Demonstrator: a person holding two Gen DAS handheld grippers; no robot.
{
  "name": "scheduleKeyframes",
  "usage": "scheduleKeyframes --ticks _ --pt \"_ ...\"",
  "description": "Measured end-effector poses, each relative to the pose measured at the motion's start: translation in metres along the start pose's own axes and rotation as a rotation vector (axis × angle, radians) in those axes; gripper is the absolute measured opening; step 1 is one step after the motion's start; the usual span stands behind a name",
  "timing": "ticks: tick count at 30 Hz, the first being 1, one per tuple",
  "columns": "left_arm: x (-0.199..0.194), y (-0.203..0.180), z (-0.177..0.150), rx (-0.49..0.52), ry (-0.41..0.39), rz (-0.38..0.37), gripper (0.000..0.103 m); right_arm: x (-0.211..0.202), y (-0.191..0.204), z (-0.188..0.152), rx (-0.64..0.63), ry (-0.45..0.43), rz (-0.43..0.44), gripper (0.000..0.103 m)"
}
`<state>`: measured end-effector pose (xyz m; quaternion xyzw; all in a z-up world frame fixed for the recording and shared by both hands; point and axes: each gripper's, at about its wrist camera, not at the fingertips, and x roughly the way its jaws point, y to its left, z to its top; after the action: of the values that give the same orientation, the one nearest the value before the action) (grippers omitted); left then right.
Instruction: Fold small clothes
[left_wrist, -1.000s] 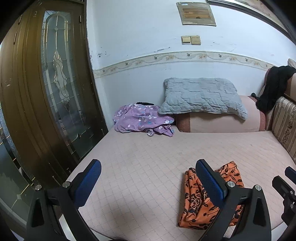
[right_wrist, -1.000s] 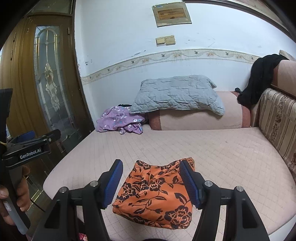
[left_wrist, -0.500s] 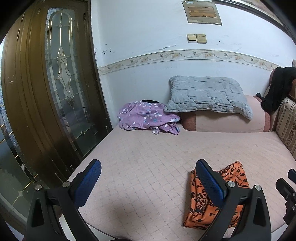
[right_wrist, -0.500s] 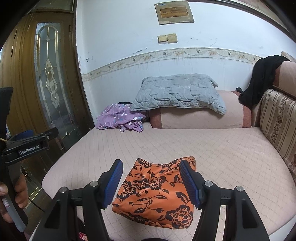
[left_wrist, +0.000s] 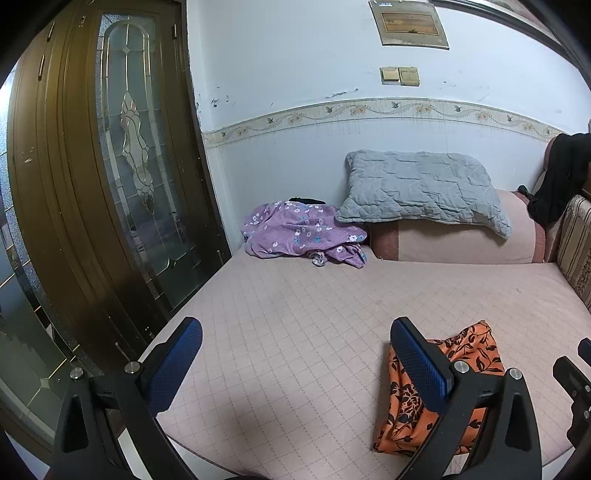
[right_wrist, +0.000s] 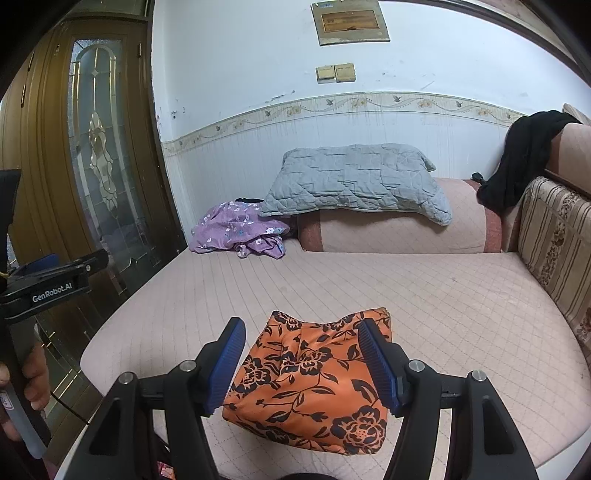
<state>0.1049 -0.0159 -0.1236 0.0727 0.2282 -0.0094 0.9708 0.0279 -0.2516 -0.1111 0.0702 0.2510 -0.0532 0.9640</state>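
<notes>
A folded orange garment with a black flower print (right_wrist: 310, 380) lies on the pink mattress near its front edge; it also shows in the left wrist view (left_wrist: 458, 373), partly behind my finger. My right gripper (right_wrist: 303, 363) is open and empty, held just above and in front of the garment. My left gripper (left_wrist: 295, 365) is open and empty, over bare mattress to the garment's left. A crumpled purple flowered garment (left_wrist: 299, 232) lies at the back left by the wall, also in the right wrist view (right_wrist: 236, 230).
A grey quilted pillow (left_wrist: 421, 188) rests on a pink bolster (left_wrist: 454, 243) at the back. A black cloth (right_wrist: 521, 158) hangs over the striped sofa back (right_wrist: 557, 236) on the right. A wooden glass-panelled door (left_wrist: 110, 166) stands left of the pink mattress (left_wrist: 295, 314).
Both grippers have drawn back slightly from the bed, and the left view has turned a little leftward. The orange garment lies unmoved. Both grippers stay open.
</notes>
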Motion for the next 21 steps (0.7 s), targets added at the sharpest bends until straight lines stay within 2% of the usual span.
scheduleKeyframes --ticks 21 --pt "0.0034 -0.0001 -0.0011 0.012 0.012 -0.014 0.102 0.0072 0.0038 -0.0014 -0.013 0.011 0.001 0.067"
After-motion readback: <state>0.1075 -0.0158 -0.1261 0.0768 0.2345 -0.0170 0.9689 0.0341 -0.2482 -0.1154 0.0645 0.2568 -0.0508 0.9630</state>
